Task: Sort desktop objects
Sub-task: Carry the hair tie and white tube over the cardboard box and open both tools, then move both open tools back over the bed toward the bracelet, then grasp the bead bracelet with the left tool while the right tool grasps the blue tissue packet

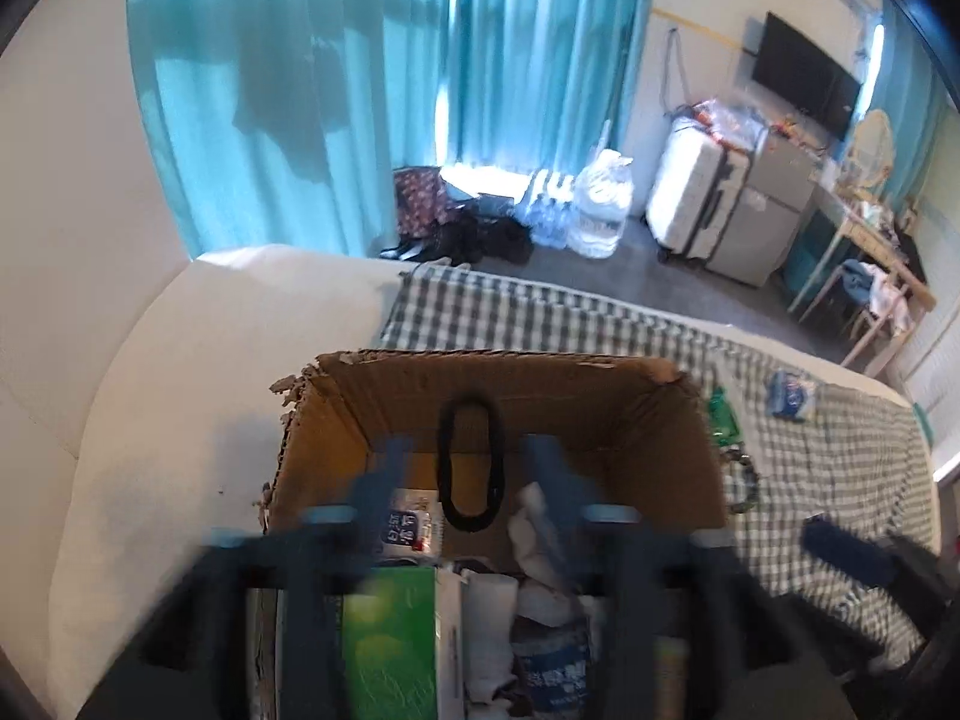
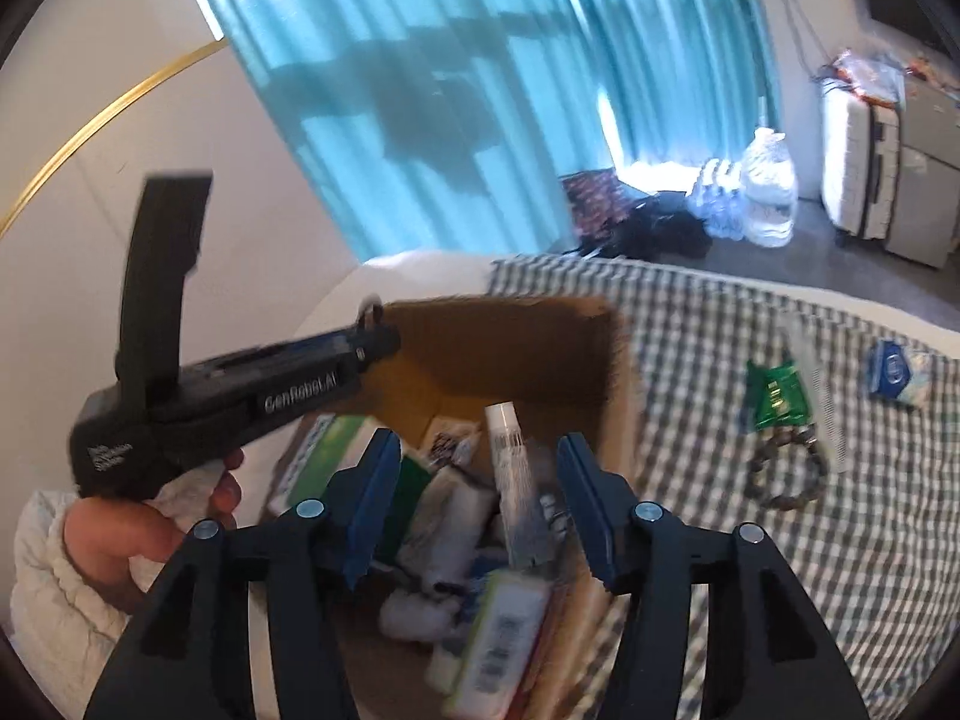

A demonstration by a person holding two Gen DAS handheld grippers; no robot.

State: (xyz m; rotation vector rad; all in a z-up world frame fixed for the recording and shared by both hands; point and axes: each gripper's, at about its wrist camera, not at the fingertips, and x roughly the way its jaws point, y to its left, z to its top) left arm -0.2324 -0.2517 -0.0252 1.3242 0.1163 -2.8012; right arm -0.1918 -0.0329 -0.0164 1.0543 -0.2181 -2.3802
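Checked bedspread (image 2: 750,540) | both hand-held grippers, left (image 1: 465,450) and right (image 2: 477,450), spread, empty (over cardboard box (image 2: 522,336))

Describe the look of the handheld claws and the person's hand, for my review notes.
Both claws, left and right, have blue fingers on black arms with silver rivets. The left unit's black body carries white "GenRobot.AI" lettering. The left hand is bare, in a white quilted sleeve.

The right gripper (image 2: 477,498) has black arms, blue finger pads (image 2: 375,504) and silver screws. The left gripper (image 2: 240,384) is black with white "GenRobot.AI" lettering; the left hand (image 2: 129,531) shows bare skin and a white quilted sleeve (image 2: 48,588).
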